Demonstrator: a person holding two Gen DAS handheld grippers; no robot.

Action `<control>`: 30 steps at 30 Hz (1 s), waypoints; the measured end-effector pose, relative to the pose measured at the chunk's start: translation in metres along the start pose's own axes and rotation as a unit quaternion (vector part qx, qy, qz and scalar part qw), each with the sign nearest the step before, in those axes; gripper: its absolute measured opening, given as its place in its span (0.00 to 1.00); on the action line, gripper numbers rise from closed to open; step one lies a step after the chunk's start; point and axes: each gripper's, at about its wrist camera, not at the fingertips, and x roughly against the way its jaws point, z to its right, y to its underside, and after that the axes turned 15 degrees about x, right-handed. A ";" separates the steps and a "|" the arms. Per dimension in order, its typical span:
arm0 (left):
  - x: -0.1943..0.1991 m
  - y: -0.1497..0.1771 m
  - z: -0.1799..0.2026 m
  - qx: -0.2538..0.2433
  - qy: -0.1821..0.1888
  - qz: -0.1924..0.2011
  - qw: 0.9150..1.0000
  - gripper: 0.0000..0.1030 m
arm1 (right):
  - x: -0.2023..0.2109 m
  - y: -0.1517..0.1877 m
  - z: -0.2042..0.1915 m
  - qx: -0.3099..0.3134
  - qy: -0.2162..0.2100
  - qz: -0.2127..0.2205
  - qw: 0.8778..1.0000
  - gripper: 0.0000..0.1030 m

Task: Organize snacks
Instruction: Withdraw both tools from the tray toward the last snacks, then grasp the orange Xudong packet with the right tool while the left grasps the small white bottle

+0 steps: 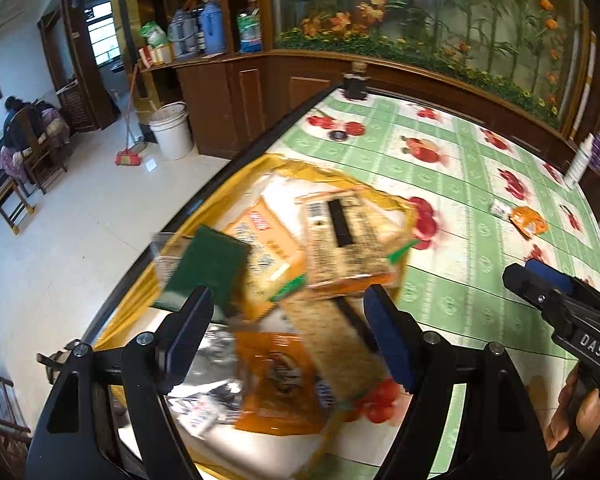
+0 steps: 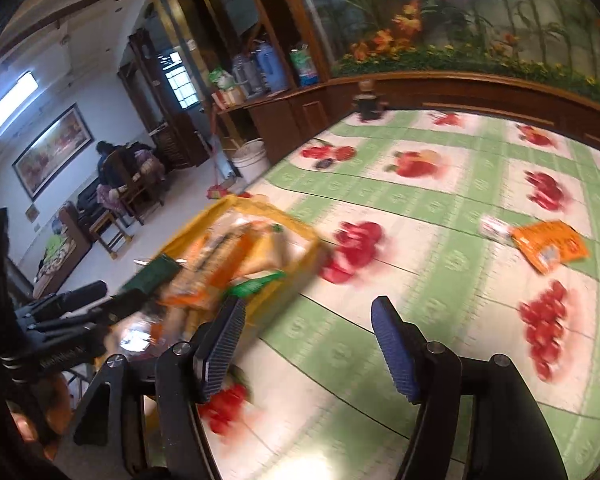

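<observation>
A yellow tray (image 1: 138,300) at the table's left edge holds several snack packets: orange and beige packs (image 1: 352,236) and a green packet (image 1: 204,268) tilted at its left side. My left gripper (image 1: 288,308) is open and empty, hovering just above the tray's packets. The tray also shows in the right wrist view (image 2: 296,232). My right gripper (image 2: 308,320) is open and empty over the tablecloth, right of the tray; it also shows in the left wrist view (image 1: 540,276). A loose orange snack packet (image 2: 548,244) lies on the cloth further right, also in the left wrist view (image 1: 528,220).
The table has a green-and-white fruit-print cloth (image 1: 460,168). A dark jar (image 1: 354,84) stands at the far edge, a white bottle (image 1: 580,160) at the right. A wooden cabinet, a white bucket (image 1: 172,128) and a broom stand on the floor at left.
</observation>
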 end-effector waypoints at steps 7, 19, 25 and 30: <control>-0.001 0.013 0.057 -0.047 0.036 -0.015 0.998 0.76 | 0.026 0.032 0.055 -0.054 0.036 -0.004 0.998 0.66; -0.032 0.019 0.126 -0.075 0.083 -0.074 0.991 0.75 | 0.026 0.040 0.129 -0.105 0.103 0.003 0.989 0.68; -0.046 0.013 0.125 -0.060 0.088 -0.085 0.991 0.75 | 0.001 0.030 0.159 -0.138 0.106 0.005 0.985 0.69; -0.059 0.008 0.124 -0.051 0.085 -0.095 0.991 0.75 | -0.024 0.016 0.179 -0.177 0.140 -0.009 0.974 0.69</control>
